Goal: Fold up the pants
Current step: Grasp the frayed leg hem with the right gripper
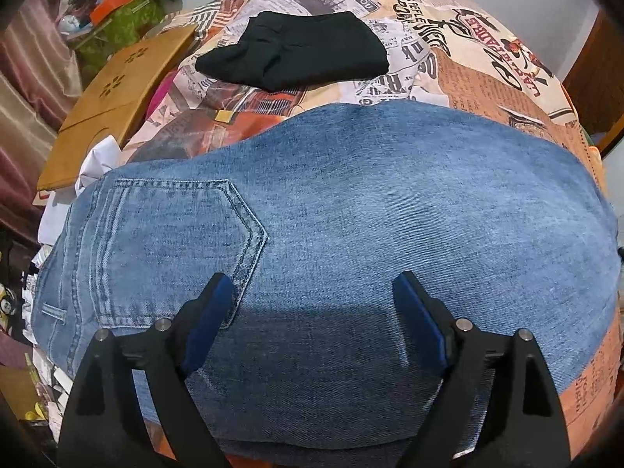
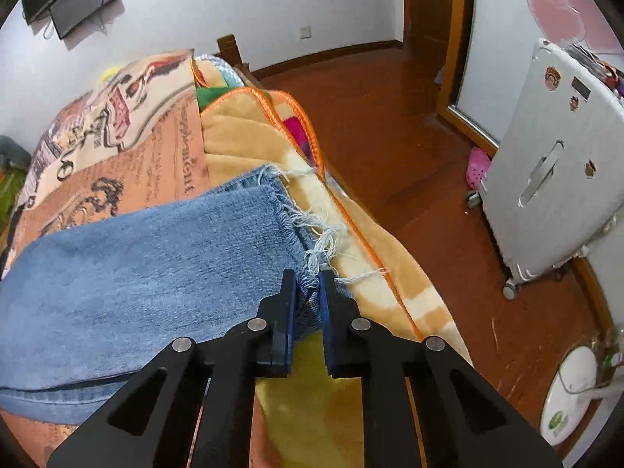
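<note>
Right wrist: tongs (image 2: 308, 279) seemingly pinch jeans (image 2: 156, 241) hem.

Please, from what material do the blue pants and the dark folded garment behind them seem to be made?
The blue pants look like faded cotton denim: diagonal twill weave, double-stitched back pocket, and a frayed hem with loose white threads, where the right gripper pinches. The black garment looks like soft matte fabric, perhaps knit; its weave is too dark to tell.

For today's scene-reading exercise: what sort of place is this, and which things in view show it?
Most likely a home bedroom. Blue jeans lie on a bed with a newspaper-print cover, a wall-mounted screen hangs opposite, and a white suitcase stands on the wooden floor.
</note>
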`<state>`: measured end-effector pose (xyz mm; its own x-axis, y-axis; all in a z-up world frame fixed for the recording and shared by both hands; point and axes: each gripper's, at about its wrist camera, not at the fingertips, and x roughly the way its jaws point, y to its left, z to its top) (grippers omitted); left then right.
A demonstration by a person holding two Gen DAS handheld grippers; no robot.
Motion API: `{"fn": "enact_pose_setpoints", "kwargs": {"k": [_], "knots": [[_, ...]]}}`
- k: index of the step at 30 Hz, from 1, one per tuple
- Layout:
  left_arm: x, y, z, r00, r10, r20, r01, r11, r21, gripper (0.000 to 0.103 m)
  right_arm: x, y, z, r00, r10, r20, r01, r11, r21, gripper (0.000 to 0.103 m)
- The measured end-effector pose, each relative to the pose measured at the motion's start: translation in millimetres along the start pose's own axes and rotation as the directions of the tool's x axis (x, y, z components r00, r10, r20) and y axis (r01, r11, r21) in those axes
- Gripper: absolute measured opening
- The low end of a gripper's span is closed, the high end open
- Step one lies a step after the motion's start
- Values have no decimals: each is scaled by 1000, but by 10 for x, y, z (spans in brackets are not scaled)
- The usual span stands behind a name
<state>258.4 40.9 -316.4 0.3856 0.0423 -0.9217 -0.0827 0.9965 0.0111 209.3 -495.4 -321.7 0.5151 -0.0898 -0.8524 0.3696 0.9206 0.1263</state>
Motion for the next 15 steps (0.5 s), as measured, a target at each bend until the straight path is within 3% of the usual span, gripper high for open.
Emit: {"fn": "enact_pose_setpoints", "kwargs": {"k": [6, 10, 12, 14, 15], "knots": [[-45, -20, 39, 1000, -5, -10, 6, 1000, 26, 86, 8, -17, -50, 999, -11, -33, 12, 999, 39, 11], [-186, -142, 151, 998, -59, 15, 58, 997, 57, 86, -192, -109, -51, 998, 21, -55, -18, 999, 46, 14], [-278, -259, 243, 994, -100, 40, 97, 993, 73, 86, -290, -178, -84, 998, 47, -48, -43, 996, 73, 28], [-351, -402, 336, 989, -138, 56, 132, 987, 92, 86, -379, -251, -130, 996, 78, -31, -74, 991, 115, 62], [-367, -452, 365, 987, -148, 60, 142, 985, 100, 86, -421, -290, -158, 995, 99, -19, -95, 985, 144, 66]]}}
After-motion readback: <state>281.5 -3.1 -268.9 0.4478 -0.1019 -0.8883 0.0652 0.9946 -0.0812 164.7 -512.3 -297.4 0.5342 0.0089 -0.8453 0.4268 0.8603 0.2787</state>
